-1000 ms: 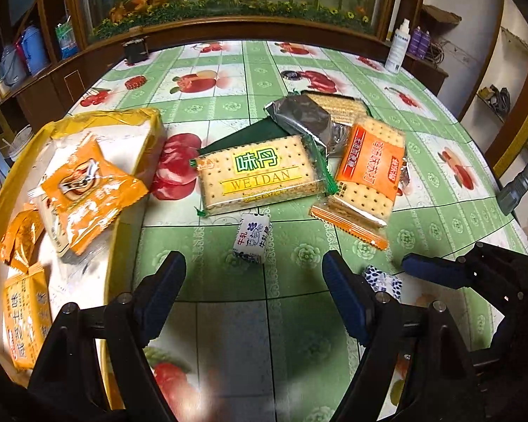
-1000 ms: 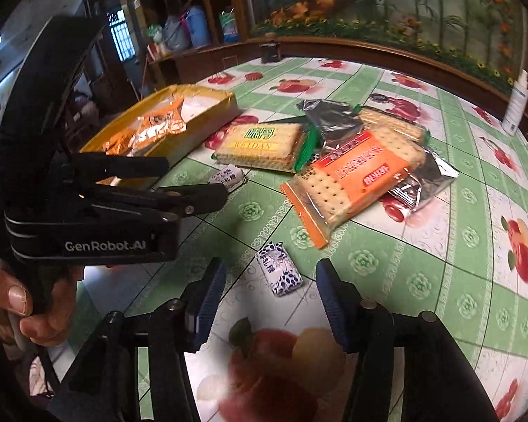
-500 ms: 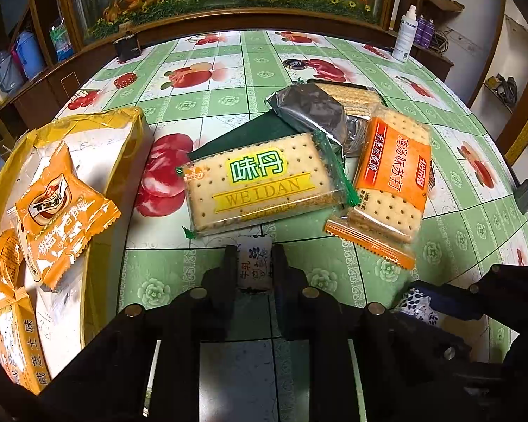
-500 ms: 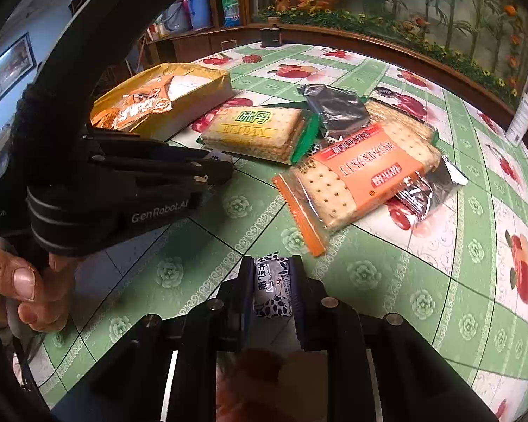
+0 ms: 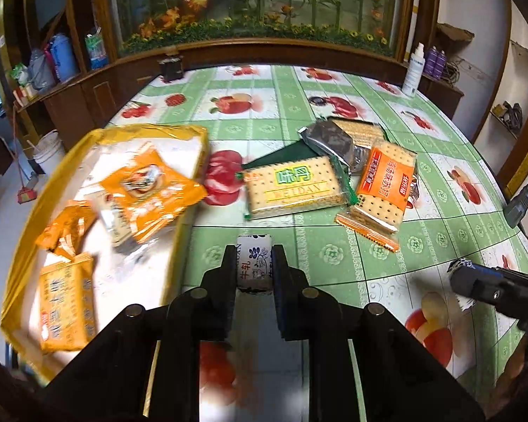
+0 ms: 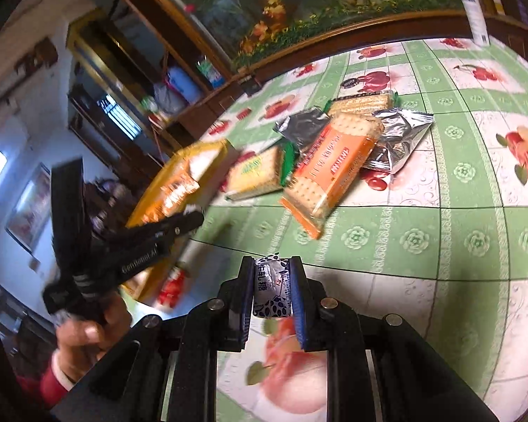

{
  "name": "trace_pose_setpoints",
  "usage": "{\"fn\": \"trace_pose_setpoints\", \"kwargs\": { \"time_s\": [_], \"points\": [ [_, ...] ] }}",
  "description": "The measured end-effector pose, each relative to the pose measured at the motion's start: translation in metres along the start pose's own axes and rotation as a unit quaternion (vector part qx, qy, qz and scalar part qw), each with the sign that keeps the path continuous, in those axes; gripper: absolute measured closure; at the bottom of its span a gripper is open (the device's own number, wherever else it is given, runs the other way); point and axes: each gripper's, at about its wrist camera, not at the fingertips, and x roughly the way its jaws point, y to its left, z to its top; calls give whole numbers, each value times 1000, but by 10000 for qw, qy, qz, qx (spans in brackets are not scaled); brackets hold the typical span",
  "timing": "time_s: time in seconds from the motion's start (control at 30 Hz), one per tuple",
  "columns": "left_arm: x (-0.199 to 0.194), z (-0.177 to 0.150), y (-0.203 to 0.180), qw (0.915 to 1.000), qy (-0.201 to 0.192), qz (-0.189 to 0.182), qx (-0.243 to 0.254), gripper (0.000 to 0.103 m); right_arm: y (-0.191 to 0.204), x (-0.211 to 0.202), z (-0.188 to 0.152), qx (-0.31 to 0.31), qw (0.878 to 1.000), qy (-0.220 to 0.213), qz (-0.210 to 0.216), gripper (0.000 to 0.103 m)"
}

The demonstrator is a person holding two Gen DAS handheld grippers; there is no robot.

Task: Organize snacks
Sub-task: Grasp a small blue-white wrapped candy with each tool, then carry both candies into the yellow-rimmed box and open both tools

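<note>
Foil-wrapped and light, each candy (image 5: 254, 263) (image 6: 271, 290) sits pinched across its middle between the closed left claw (image 5: 254, 267) and right claw (image 6: 271, 292), likely slippery, so a central squeeze suits.

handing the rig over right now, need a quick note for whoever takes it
Left hand-held gripper: shut on a small nougat candy, lifted off the table.
Right hand-held gripper: shut on a second nougat candy, also lifted.
Yellow tray: holds several orange snack packs.
Still loose on the tablecloth: the Weidan cracker pack, the orange cracker pack, a silver packet and another cracker pack behind it.
Left to do: probably drop both candies in the tray, then clear the packs.
</note>
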Motion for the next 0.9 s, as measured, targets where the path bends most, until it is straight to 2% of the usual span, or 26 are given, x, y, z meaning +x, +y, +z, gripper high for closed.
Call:
{"fn": "trace_pose_setpoints", "kwargs": {
  "time_s": [0.13,0.37,0.9],
  "points": [
    [-24,-5,13,9994,-218,228,-126,87,9,0,1,238,9985,-92,476,84],
    [-47,-12,39,9973,-450,466,-342,87,34,15,3,237,9959,-20,868,84],
    [-48,-23,114,9904,-455,869,-974,87,103,83,16,-222,9916,392,1209,84]
  ]
}}
